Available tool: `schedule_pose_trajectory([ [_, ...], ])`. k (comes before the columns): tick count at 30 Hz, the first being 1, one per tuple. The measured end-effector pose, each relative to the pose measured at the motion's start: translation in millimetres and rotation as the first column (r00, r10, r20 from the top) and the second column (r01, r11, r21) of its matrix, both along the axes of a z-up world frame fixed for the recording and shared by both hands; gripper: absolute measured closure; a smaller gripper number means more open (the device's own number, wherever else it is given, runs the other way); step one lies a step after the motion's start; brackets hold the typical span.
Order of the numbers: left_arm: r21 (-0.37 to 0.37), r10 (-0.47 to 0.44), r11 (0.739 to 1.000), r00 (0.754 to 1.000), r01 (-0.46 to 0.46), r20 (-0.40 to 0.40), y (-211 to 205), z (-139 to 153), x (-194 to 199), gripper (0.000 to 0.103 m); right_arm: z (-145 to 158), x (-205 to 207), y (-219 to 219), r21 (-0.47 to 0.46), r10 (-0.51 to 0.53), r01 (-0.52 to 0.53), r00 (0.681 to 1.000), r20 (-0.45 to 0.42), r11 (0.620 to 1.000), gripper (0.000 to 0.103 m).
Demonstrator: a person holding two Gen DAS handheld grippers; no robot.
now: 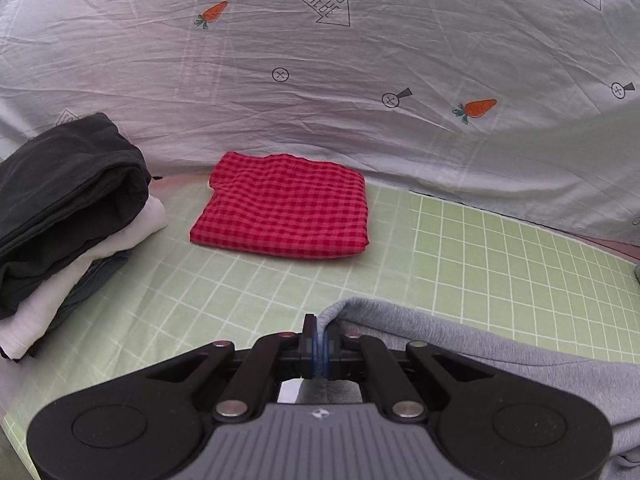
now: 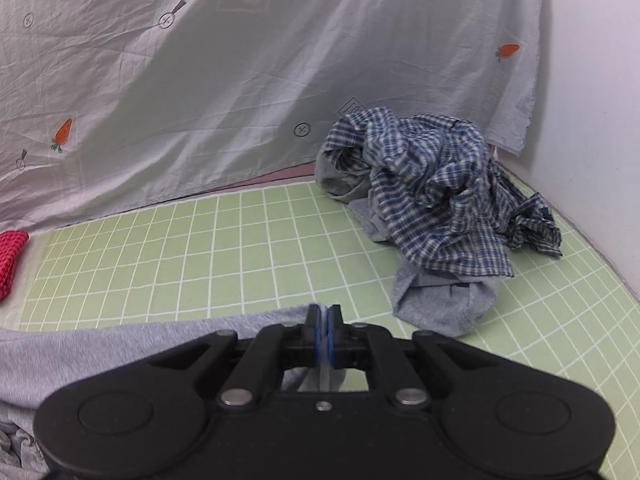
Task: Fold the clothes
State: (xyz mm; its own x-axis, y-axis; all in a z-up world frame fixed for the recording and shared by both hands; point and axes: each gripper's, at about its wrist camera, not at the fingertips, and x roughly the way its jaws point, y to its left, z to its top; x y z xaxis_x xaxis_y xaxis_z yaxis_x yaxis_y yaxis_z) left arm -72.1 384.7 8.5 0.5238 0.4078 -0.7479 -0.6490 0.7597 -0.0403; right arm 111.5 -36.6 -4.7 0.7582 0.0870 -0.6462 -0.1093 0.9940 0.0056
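My left gripper [image 1: 320, 326] is shut on an edge of a light grey garment [image 1: 500, 356], which spreads to the right and below it over the green grid mat [image 1: 500, 256]. My right gripper [image 2: 323, 316] is shut on the same grey garment [image 2: 100, 352], which lies to its left over the mat [image 2: 224, 248]. A folded red checked cloth [image 1: 284, 206] lies ahead of the left gripper; its edge shows at the far left of the right wrist view [image 2: 10, 258].
A stack of folded black and white clothes [image 1: 68, 204] stands at the left. A crumpled pile with a blue checked shirt [image 2: 436, 196] and grey pieces lies ahead and right of the right gripper. A carrot-print sheet [image 1: 360, 80] hangs behind; a white wall [image 2: 592, 120] is at right.
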Motion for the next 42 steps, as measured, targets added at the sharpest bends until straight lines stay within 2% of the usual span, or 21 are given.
schedule_pose_trajectory([
  [3,-0.128,-0.062,0.99,0.998,0.065,0.028,-13.5,-5.2,-16.4,0.1,4.2,-3.2,-28.7,-0.046,-0.115,0.117,0.993,0.038,0.992,0.099],
  [6,-0.207,-0.193,0.961,0.981,0.185,-0.016,-41.4,-23.9,-18.5,0.099,-0.5,-1.6,-61.9,-0.118,-0.217,0.219,0.976,0.035,0.968,0.099],
  [8,-0.224,-0.262,0.944,0.962,0.241,-0.07,-62.9,-40.1,-14.1,0.095,-10.5,-0.8,-77.9,-0.215,-0.26,0.257,0.966,0.016,0.942,0.099],
  [11,-0.222,-0.342,0.925,0.93,0.308,-0.132,-84.6,-55.2,-10.1,0.09,-21.2,-2.2,-87.6,-0.272,-0.299,0.274,0.953,-0.052,0.922,0.096],
  [12,-0.223,-0.333,0.927,0.936,0.302,-0.117,-81.8,-52.7,-10.9,0.086,-21.6,-5.0,-88.3,-0.256,-0.3,0.275,0.952,-0.063,0.927,0.092],
  [13,-0.229,-0.318,0.929,0.944,0.29,-0.093,-76.3,-48.7,-11.8,0.078,-21.3,-8.2,-88.5,-0.233,-0.299,0.276,0.952,-0.07,0.933,0.084],
  [14,-0.235,-0.303,0.931,0.951,0.279,-0.069,-70.7,-44.7,-12.7,0.074,-20.3,-11.9,-85.1,-0.209,-0.292,0.273,0.954,-0.069,0.939,0.062],
  [15,-0.239,-0.282,0.935,0.958,0.263,-0.048,-63.1,-40.5,-12.4,0.071,-19.1,-15.8,-80.8,-0.185,-0.284,0.268,0.956,-0.066,0.945,0.051],
  [18,-0.243,-0.209,0.949,0.978,0.202,-0.003,-37.0,-29.7,-7.8,0.068,-19.5,-18.1,-58.6,-0.102,-0.213,0.203,0.972,-0.1,0.974,0.052],
  [21,-0.234,-0.171,0.959,0.985,0.161,-0.025,-14.8,-35.1,7.8,0.066,-24.2,-14.9,-34.2,-0.001,-0.144,0.145,0.977,-0.16,0.989,0.049],
  [23,-0.234,-0.173,0.959,0.984,0.159,-0.038,-4.3,-41.2,19.9,0.065,-30.0,-12.1,-20.0,0.019,-0.116,0.122,0.976,-0.187,0.992,0.047],
  [25,-0.249,-0.199,0.951,0.979,0.182,-0.042,2.5,-48.9,34.0,0.059,-36.0,-9.3,-6.0,0.034,-0.09,0.1,0.973,-0.212,0.994,0.043],
  [27,-0.259,-0.24,0.941,0.969,0.219,-0.053,3.0,-59.6,51.2,0.052,-42.1,-6.4,8.0,0.049,-0.064,0.078,0.969,-0.237,0.996,0.039],
  [31,-0.279,-0.351,0.908,0.931,0.312,-0.101,-3.5,-82.7,92.9,0.042,-54.2,-0.7,36.0,0.082,-0.011,0.036,0.958,-0.286,0.996,0.031],
  [36,-0.372,-0.459,0.839,0.884,0.397,-0.093,-11.2,-108.6,127.4,0.037,-69.3,13.3,42.4,0.005,-0.01,0.012,0.953,-0.304,1.0,0.027],
  [39,-0.411,-0.519,0.798,0.849,0.441,-0.097,-18.4,-121.2,140.1,0.037,-75.9,20.7,44.2,-0.051,-0.007,-0.01,0.948,-0.318,0.999,0.021],
  [42,-0.406,-0.544,0.787,0.833,0.464,-0.103,-24.9,-125.1,143.8,0.043,-80.5,25.3,44.1,-0.049,0.015,-0.033,0.938,-0.346,0.998,0.022],
])
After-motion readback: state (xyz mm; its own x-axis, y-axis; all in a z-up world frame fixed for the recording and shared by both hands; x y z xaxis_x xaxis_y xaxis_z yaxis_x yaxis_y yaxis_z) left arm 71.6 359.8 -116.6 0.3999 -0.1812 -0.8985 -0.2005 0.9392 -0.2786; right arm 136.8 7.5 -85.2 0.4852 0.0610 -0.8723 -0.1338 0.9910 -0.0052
